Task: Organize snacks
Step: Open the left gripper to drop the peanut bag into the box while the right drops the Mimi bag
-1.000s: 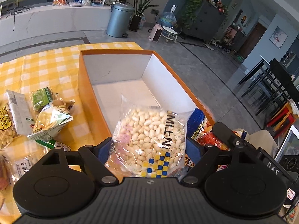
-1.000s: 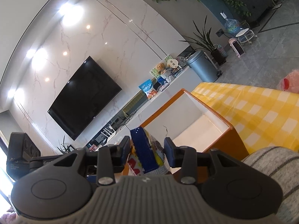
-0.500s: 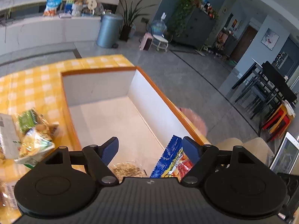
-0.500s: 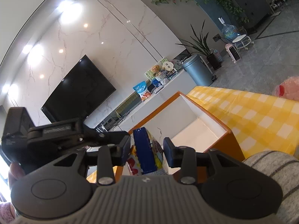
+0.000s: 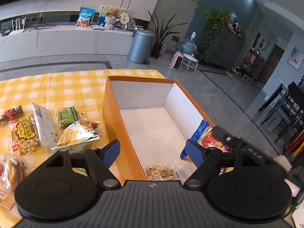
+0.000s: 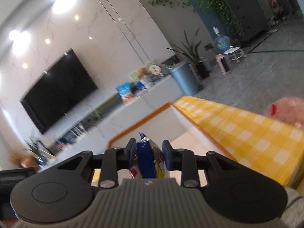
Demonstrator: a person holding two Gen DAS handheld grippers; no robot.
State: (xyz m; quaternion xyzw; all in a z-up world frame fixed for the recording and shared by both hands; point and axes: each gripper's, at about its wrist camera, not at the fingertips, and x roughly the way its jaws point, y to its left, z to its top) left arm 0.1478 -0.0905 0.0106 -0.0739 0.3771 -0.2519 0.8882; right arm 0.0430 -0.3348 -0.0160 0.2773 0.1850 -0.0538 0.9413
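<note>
Over the orange box [image 5: 121,125] on a checked tablecloth [image 5: 57,87], the right gripper [image 6: 149,154] is closing its jaws on a blue snack packet [image 6: 146,157]; the left gripper [image 5: 153,152] is gaping empty above a bagged peanut pack [image 5: 160,172] inside. A loose pinch on slick film could be letting the packet slide outside the box wall.

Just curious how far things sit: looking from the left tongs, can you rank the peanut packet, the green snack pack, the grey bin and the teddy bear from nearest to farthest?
From the left tongs:
1. Peanut packet, in the orange box, just below the tongs.
2. Green snack pack, on the checked cloth, left.
3. Grey bin, on the floor beyond the table.
4. Teddy bear, on the far counter.
</note>
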